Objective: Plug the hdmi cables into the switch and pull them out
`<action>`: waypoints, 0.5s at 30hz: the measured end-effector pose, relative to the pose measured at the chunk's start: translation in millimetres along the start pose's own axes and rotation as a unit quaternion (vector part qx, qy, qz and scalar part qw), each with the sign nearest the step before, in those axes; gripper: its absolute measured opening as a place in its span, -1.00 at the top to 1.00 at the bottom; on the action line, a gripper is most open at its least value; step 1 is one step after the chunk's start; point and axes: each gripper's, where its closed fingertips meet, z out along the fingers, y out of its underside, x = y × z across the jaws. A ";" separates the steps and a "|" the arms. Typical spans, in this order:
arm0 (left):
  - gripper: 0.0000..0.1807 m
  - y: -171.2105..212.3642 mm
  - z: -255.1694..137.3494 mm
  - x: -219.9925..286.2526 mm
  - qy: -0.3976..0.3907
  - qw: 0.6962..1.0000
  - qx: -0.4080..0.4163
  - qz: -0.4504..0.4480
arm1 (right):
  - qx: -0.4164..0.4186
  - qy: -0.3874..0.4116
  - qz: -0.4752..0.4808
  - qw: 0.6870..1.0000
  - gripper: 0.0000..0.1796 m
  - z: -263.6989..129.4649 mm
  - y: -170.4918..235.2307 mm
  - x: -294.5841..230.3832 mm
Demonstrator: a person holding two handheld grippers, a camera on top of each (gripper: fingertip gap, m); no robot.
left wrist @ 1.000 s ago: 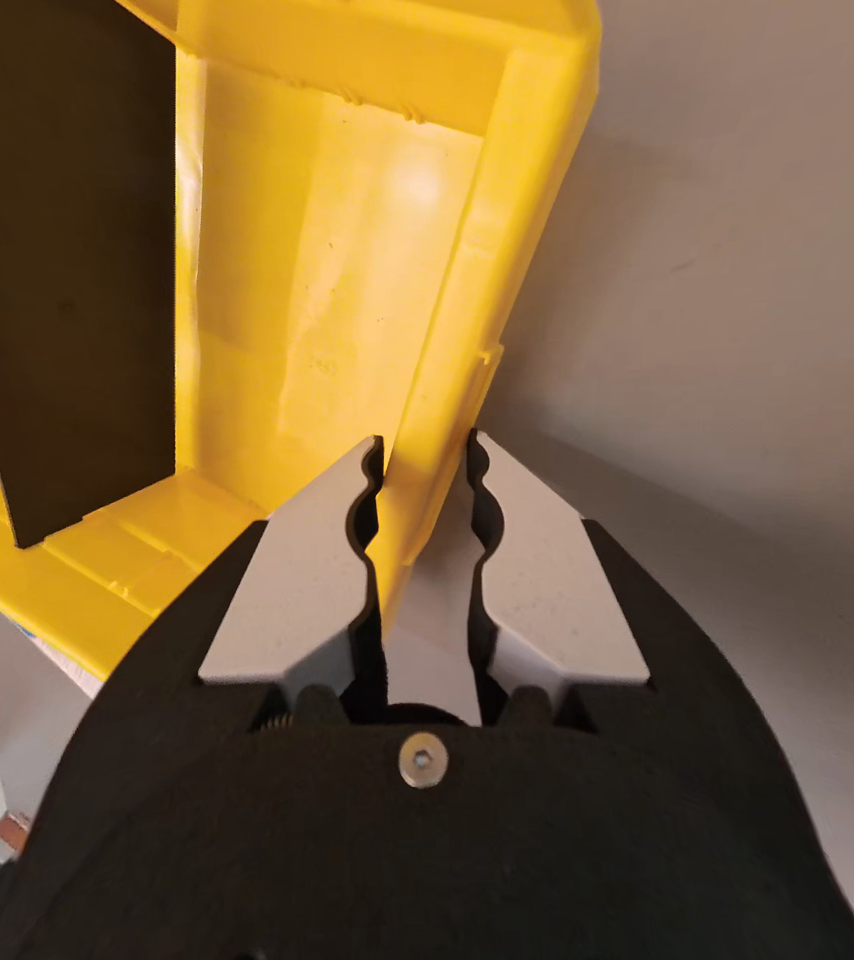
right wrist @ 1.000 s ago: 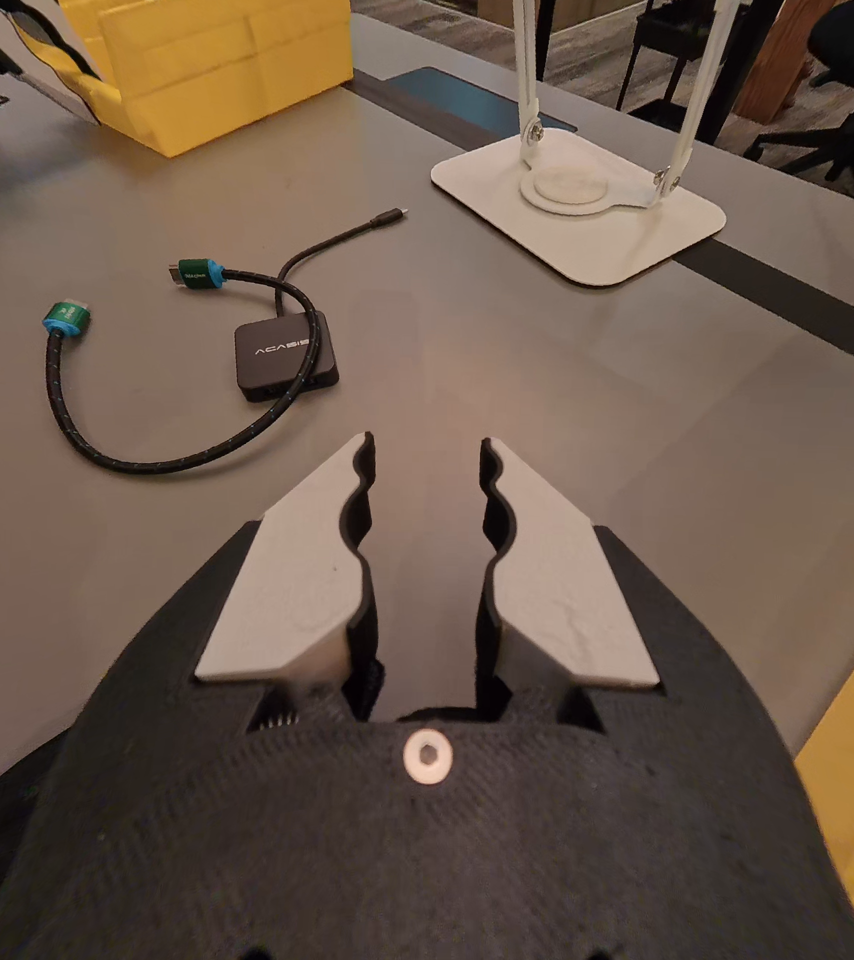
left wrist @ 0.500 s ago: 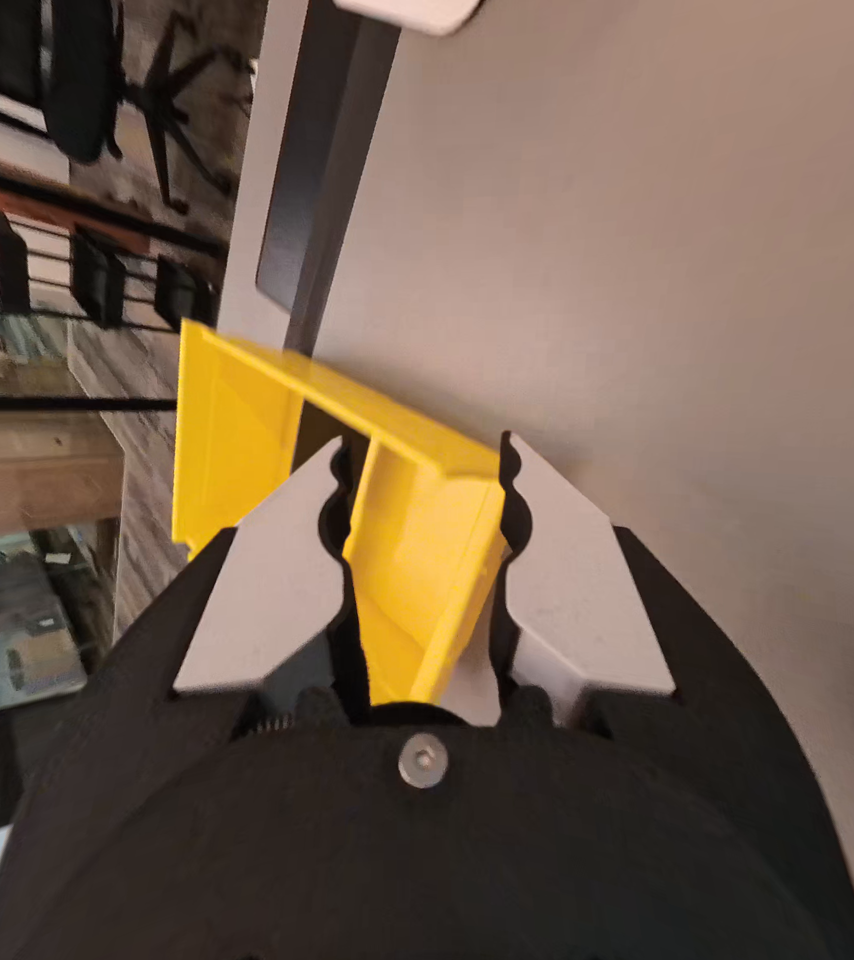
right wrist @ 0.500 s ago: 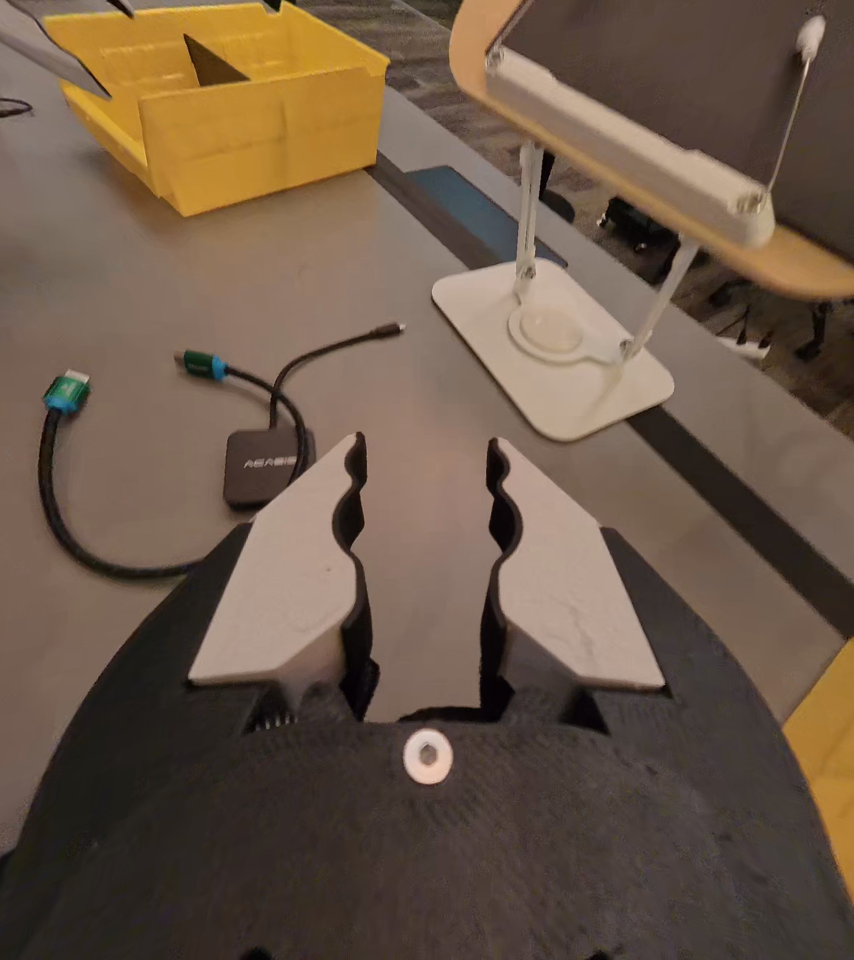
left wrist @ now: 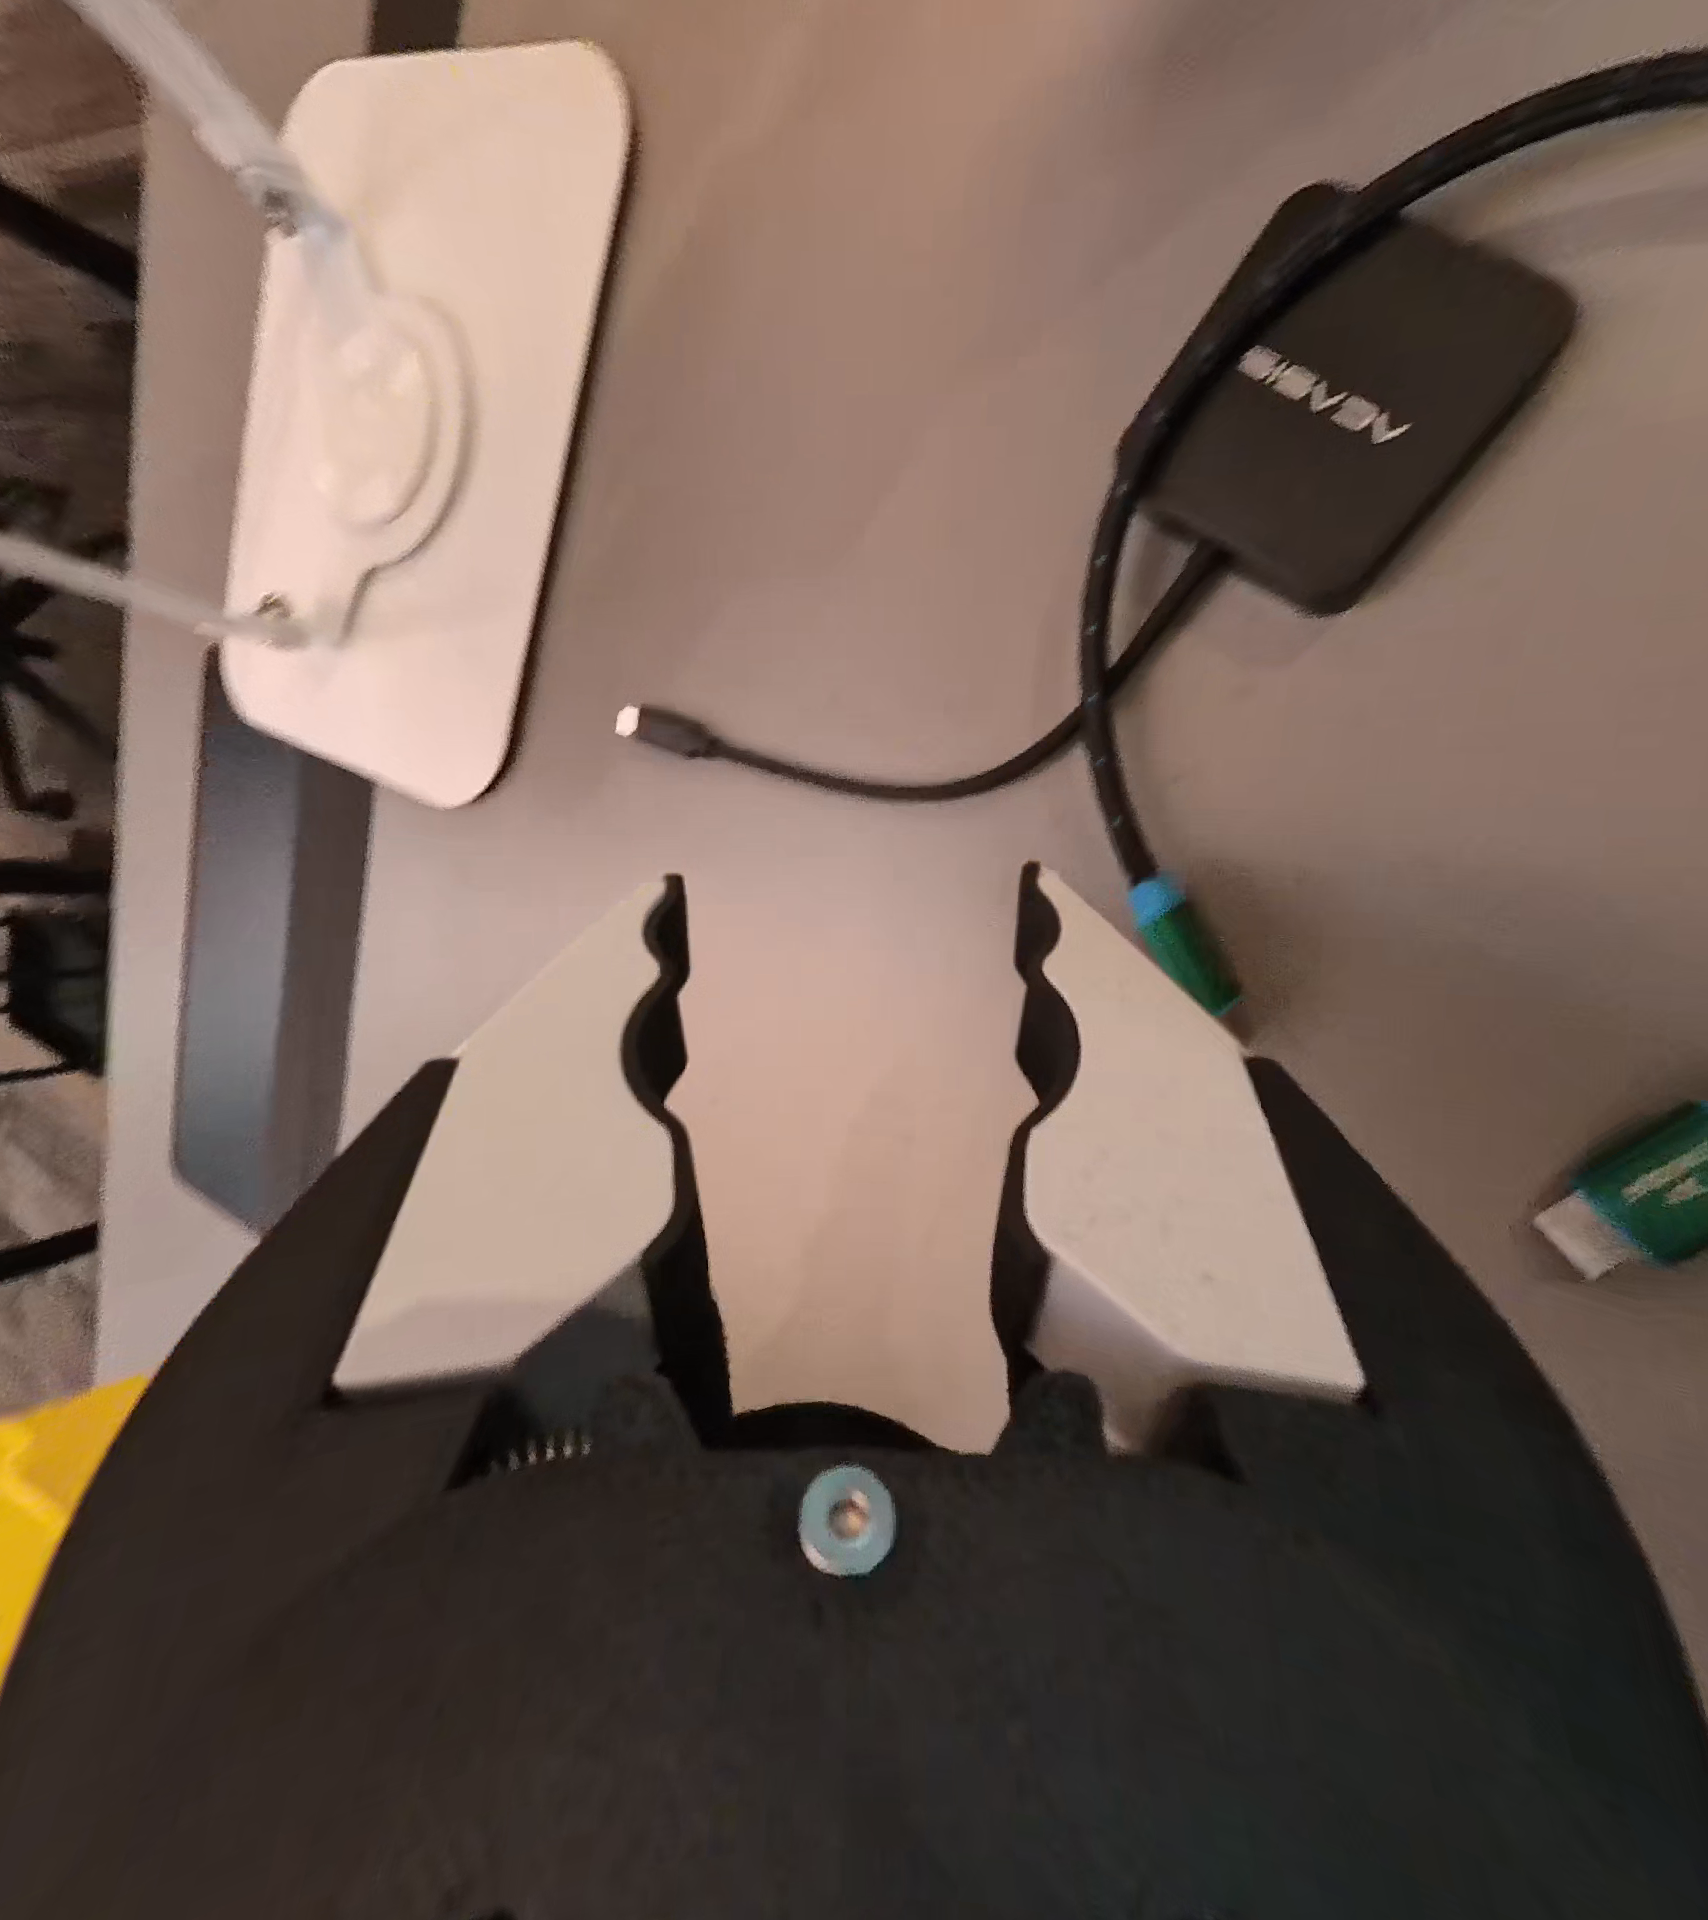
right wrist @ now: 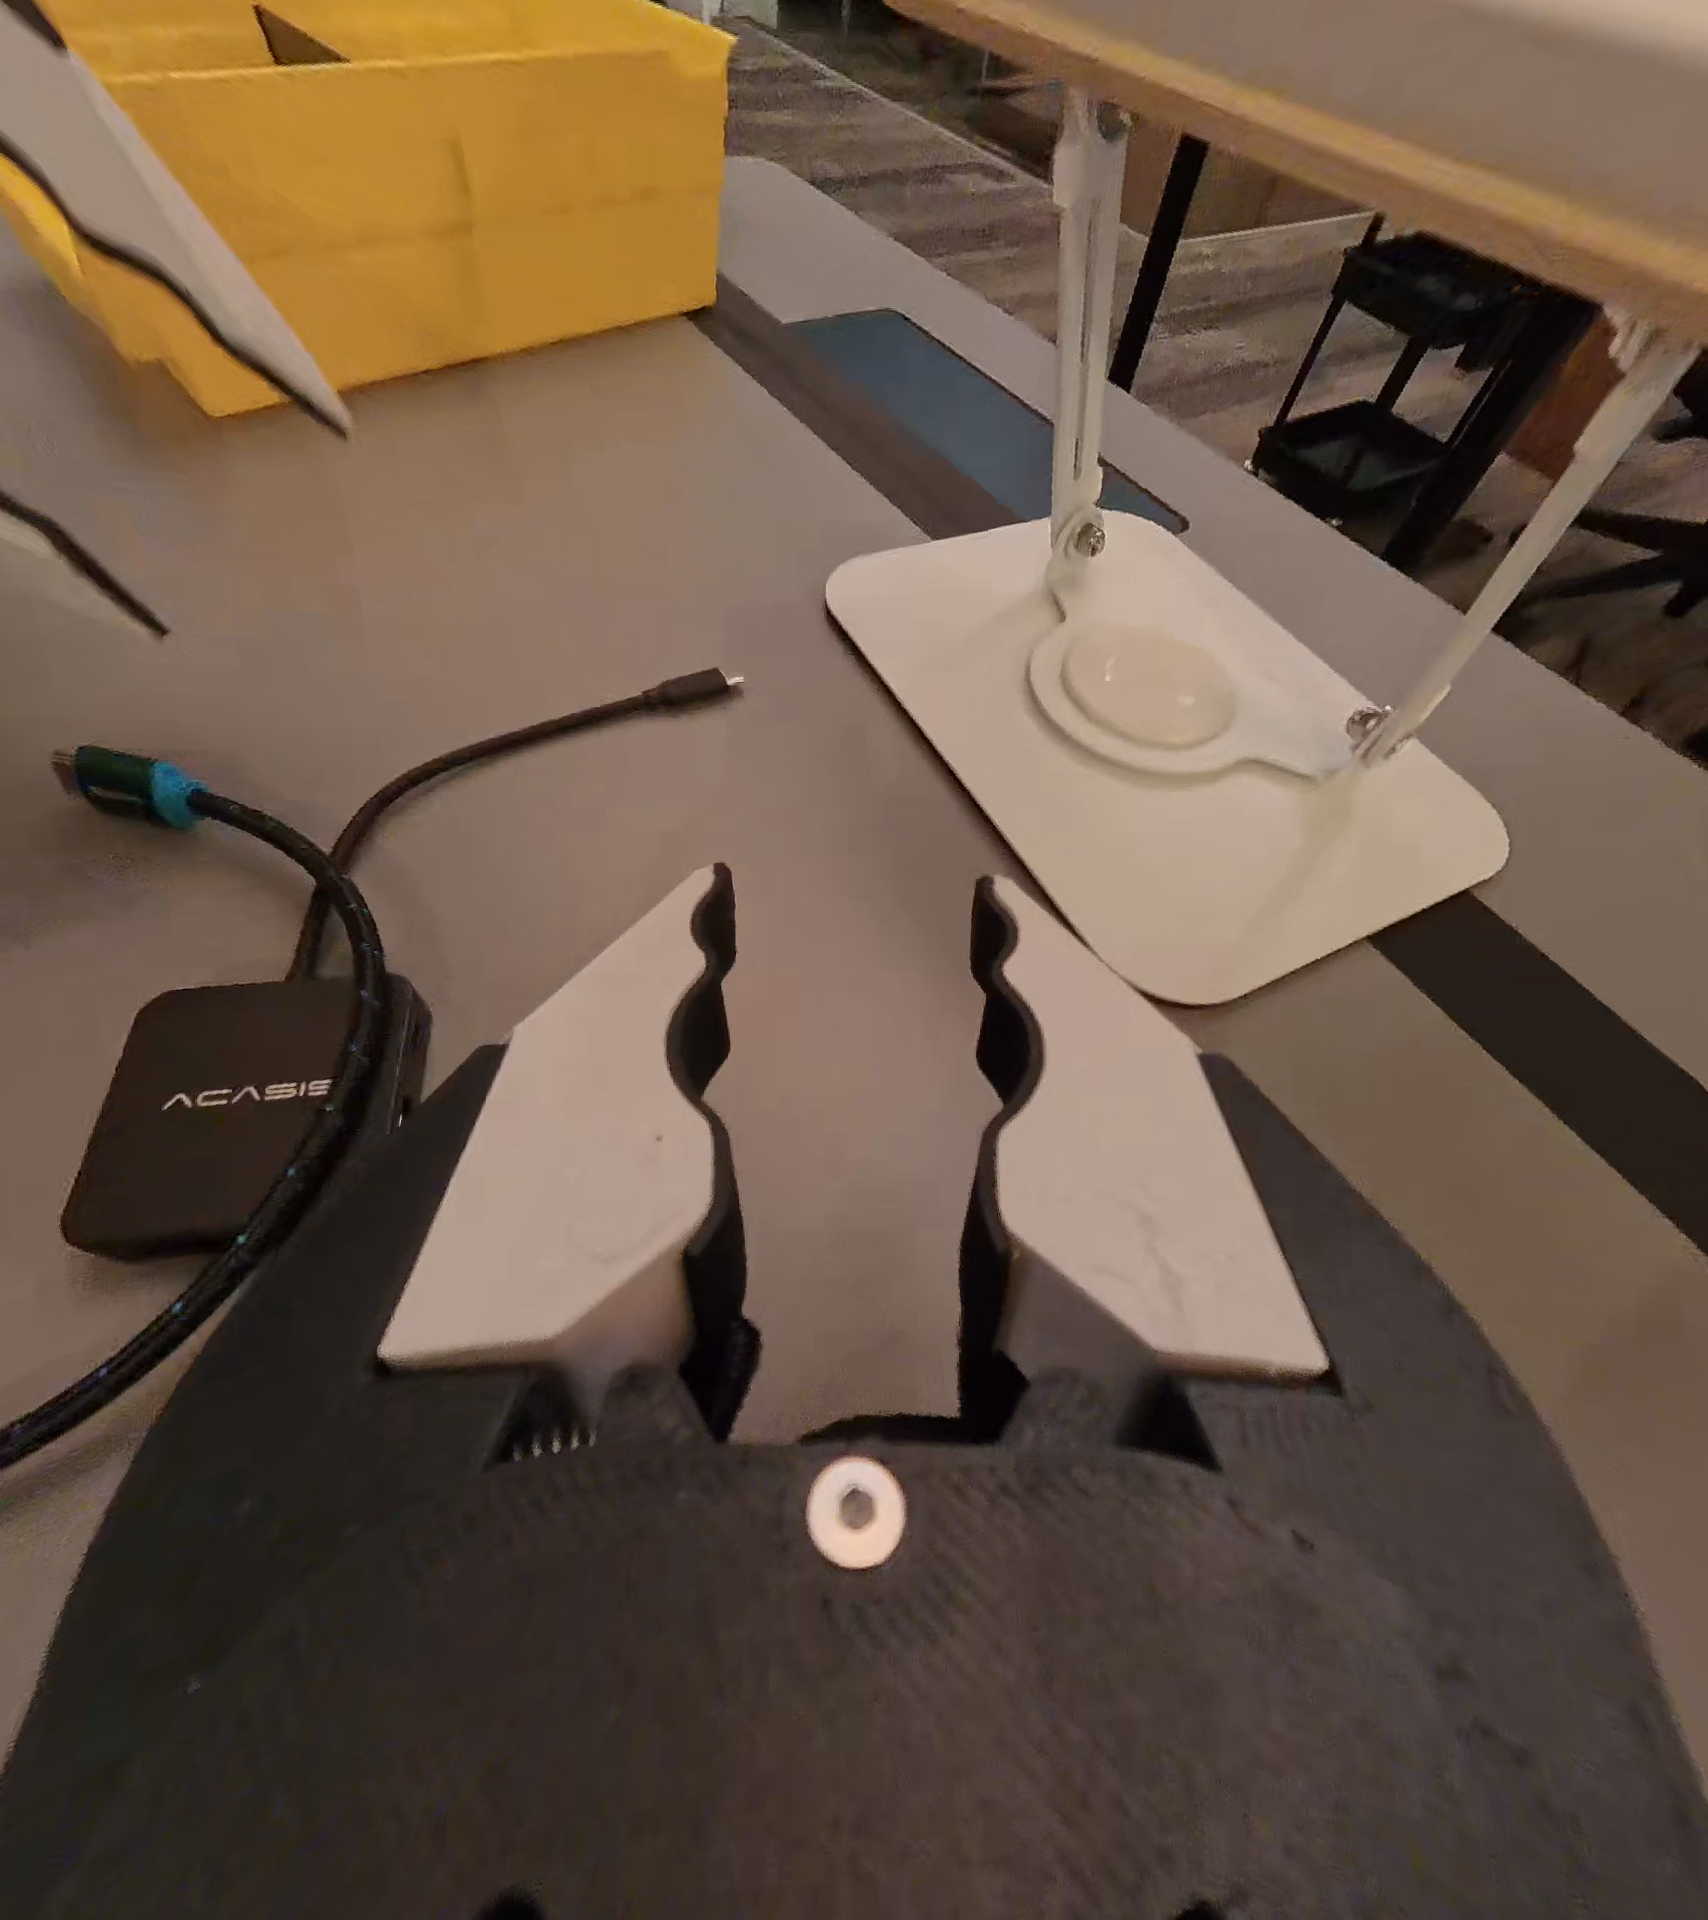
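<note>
1. Grey counter (right wrist: pixel 538 540) carries everything; yellow bin (right wrist: pixel 393 177) sits at its far end, well apart from the cables. White lamp base (right wrist: pixel 1172 748) stands off to the right in the right wrist view.
2. Left gripper (left wrist: pixel 850 883): a second ago its fingers straddled the bin's wall; it has now swung off the bin and looks down at the cable area, jaws wide and empty. Judged: bin business over, reach for a plug starting.
3. Right gripper (right wrist: pixel 850 883): moved in closer over the counter since a second ago, jaws moderately apart, holding nothing, just beside the switch.
4. Switch (right wrist: pixel 216 1122): flat black box on the counter, white brand lettering on its lid, not transcribed. Thin black lead with small plug (right wrist: pixel 694 691) runs from it.
5. HDMI cable (right wrist: pixel 310 904): black braided, draped across the switch, both ends loose.
6. Green-and-blue plugs: one (left wrist: pixel 1188 951) just beside the left gripper's fingertip, the other (left wrist: pixel 1681 1190) further right with a white mark. Neither plugged in; insertion not yet begun.
</note>
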 end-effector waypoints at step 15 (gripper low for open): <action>0.72 -26.1 53.7 59.7 0.099 0.992 -0.045 0.063 | -0.036 -0.008 -0.032 0.999 0.52 8.4 14.9 -8.5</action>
